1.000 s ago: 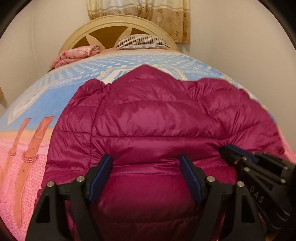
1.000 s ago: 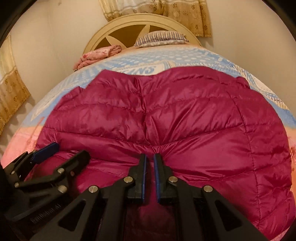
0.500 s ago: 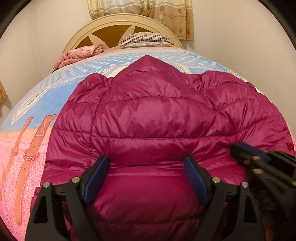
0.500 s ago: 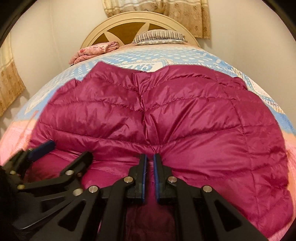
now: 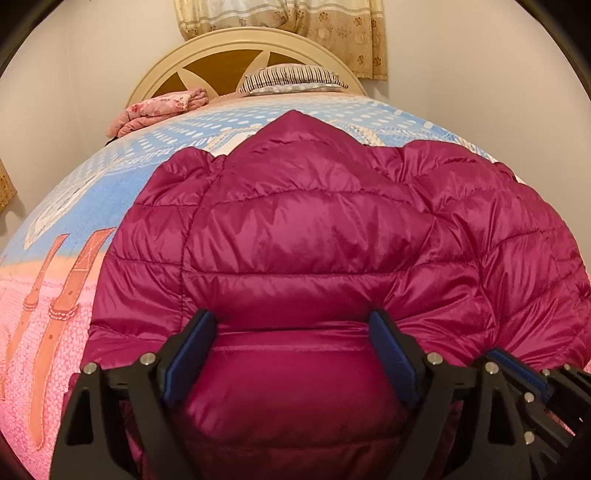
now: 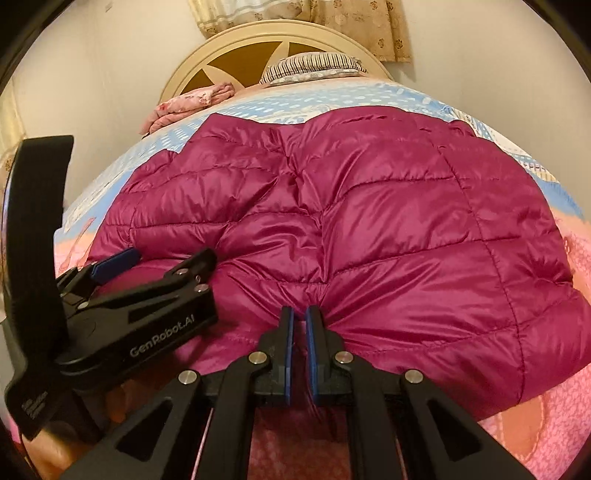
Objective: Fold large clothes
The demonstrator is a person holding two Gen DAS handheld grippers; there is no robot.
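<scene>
A magenta quilted puffer jacket (image 5: 314,229) lies spread on the bed, hood end toward the headboard. My left gripper (image 5: 291,343) straddles its near hem. The jaws are opening, and puffy fabric bulges between the blue pads without being squeezed. In the right wrist view the jacket (image 6: 369,221) fills the middle, and my right gripper (image 6: 300,321) is shut on a pinch of the near hem, with creases running into the pads. The left gripper (image 6: 166,258) rests on the hem to its left. The right gripper (image 5: 528,376) shows at the lower right of the left wrist view.
The bedspread (image 5: 74,229) is blue, then pink toward me. A folded pink blanket (image 5: 162,107) and a striped pillow (image 5: 291,75) lie by the cream headboard (image 5: 229,55). A curtain (image 5: 295,22) hangs behind, and pale walls close in on both sides.
The left jaws have spread wider around the hem. The right gripper has shifted sideways with its pinch of fabric, and more of the left gripper now shows in the right wrist view.
</scene>
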